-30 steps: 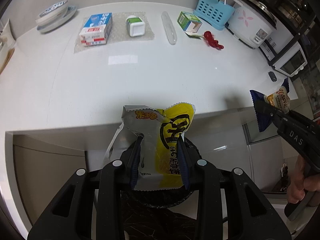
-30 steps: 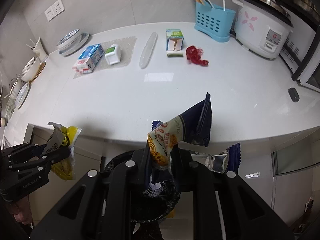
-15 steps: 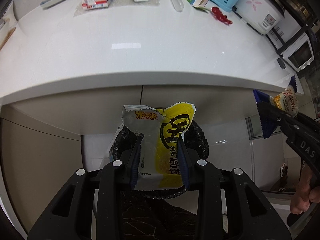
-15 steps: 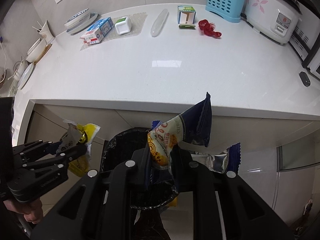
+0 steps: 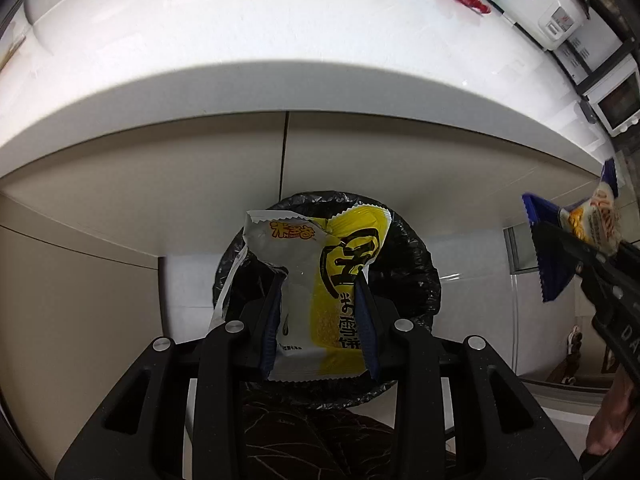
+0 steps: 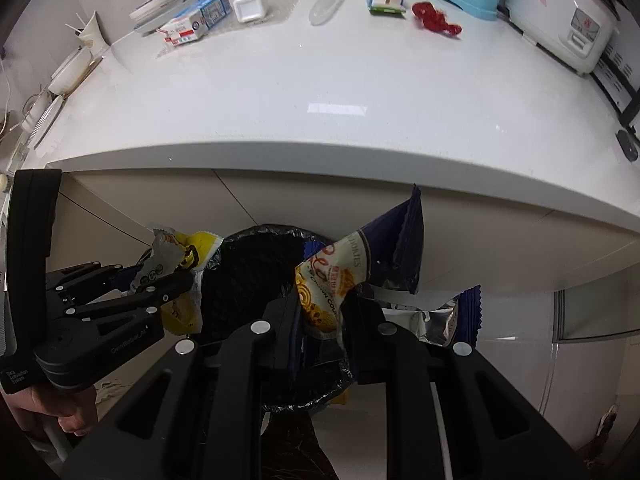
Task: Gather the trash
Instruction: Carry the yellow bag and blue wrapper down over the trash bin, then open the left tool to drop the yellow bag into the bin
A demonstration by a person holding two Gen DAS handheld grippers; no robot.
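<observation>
Moved: both hands drop from table height to just over the black-lined bin (image 5: 416, 264), which now fills the middle of each view.
Left gripper (image 5: 320, 320): jaws pinch the yellow snack bag (image 5: 344, 280), right above the bin mouth.
Right gripper (image 6: 320, 320): jaws closed tight on the blue cookie bag (image 6: 360, 268), at the bin's rim.
Table (image 6: 320, 120): now high up and far back; a red wrapper (image 6: 432, 20) lies there.
Meaning: both bags look ready to drop; letting go comes next.
</observation>
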